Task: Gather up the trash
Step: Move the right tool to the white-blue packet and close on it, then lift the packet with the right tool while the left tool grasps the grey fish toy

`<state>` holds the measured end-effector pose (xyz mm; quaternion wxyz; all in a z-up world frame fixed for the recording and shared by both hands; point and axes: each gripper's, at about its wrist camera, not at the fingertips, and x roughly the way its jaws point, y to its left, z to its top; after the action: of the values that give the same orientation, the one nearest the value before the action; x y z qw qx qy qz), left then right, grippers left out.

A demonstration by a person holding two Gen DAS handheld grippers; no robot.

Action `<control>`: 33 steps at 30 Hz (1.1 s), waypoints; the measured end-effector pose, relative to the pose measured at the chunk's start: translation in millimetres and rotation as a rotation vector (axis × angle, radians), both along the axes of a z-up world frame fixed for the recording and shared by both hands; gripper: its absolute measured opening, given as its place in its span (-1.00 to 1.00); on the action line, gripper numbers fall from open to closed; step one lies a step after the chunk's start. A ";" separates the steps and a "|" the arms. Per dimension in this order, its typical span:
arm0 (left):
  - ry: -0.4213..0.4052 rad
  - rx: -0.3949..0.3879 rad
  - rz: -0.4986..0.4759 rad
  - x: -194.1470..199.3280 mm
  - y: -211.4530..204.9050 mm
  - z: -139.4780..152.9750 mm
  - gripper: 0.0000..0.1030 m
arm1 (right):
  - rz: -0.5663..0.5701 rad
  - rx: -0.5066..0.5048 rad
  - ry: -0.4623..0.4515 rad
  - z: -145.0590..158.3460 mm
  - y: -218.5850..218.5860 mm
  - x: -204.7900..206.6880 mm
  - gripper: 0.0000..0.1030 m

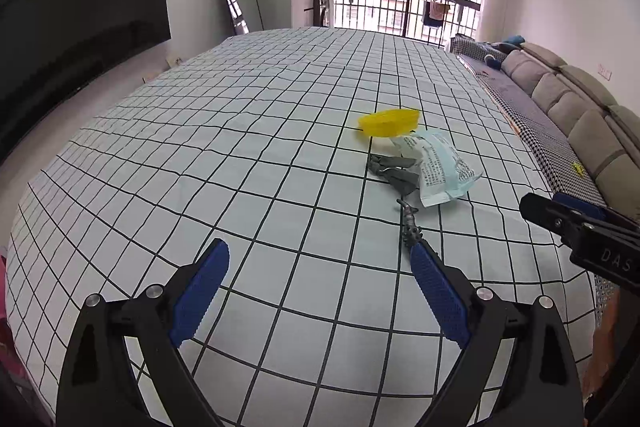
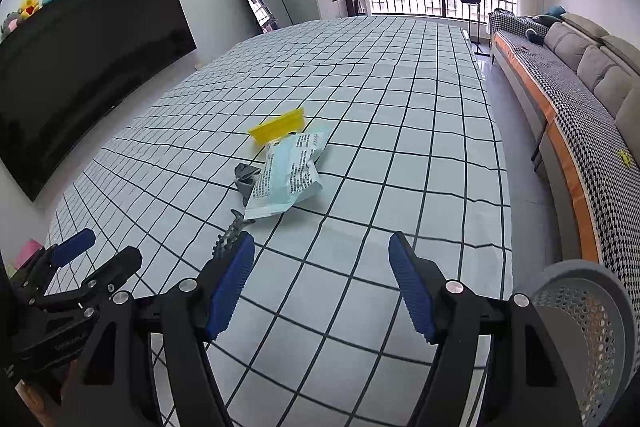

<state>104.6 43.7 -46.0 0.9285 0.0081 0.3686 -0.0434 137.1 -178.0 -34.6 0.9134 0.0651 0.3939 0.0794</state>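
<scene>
Nearest the left wrist camera, the left gripper (image 1: pixel 320 291) hangs over the checked tablecloth (image 1: pixel 240 147) with its blue pads (image 1: pixel 200 299) spread wide and nothing between them. In the right wrist view, the right gripper (image 2: pixel 322 283) stands likewise parted, its jaws empty above the cloth.

The trash lies in a loose cluster ahead of both tools. From the left gripper it sits at about one o'clock: a small dark twisted scrap (image 1: pixel 410 219) just past the right pad's tip, then crumpled grey wrappers (image 1: pixel 390 169), a white and pale blue printed packet (image 1: pixel 444 167) touching them, and a yellow shallow dish (image 1: pixel 390 122) farthest off. From the right gripper the same cluster lies at about eleven o'clock, with the scrap (image 2: pixel 232 235) beside the left pad's tip and the packet (image 2: pixel 290 171) overlapping the grey wrappers (image 2: pixel 246 179).

A grey perforated basket (image 2: pixel 592 311) stands at four o'clock in the right wrist view, off the table's edge.
</scene>
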 end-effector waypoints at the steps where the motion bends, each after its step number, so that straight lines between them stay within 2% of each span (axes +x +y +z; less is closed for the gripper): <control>1: 0.000 0.003 0.007 0.6 0.8 -1.4 0.75 | 0.004 -0.003 0.006 0.3 1.7 6.2 0.30; 11: 0.025 -0.020 0.024 5.1 8.7 -7.8 0.75 | 0.046 -0.027 0.074 -6.4 30.4 70.4 0.30; 18: 0.035 -0.031 0.011 4.9 9.0 -9.0 0.75 | 0.049 -0.060 0.135 -21.5 45.1 104.3 0.30; 27: 0.036 -0.037 0.006 3.3 9.6 -9.3 0.75 | 0.056 -0.106 0.180 -36.3 60.9 115.4 0.30; 30: 0.037 -0.040 0.004 3.1 9.7 -9.4 0.75 | 0.062 -0.122 0.171 -35.7 64.7 114.5 0.16; 33: 0.041 -0.049 0.000 3.1 10.2 -8.9 0.75 | 0.063 -0.124 0.154 -32.6 63.4 108.3 0.12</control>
<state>107.6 53.9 -54.9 0.9207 -0.0154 0.3865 -0.0524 245.4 -114.6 -67.3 0.8797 0.0017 0.4691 0.0784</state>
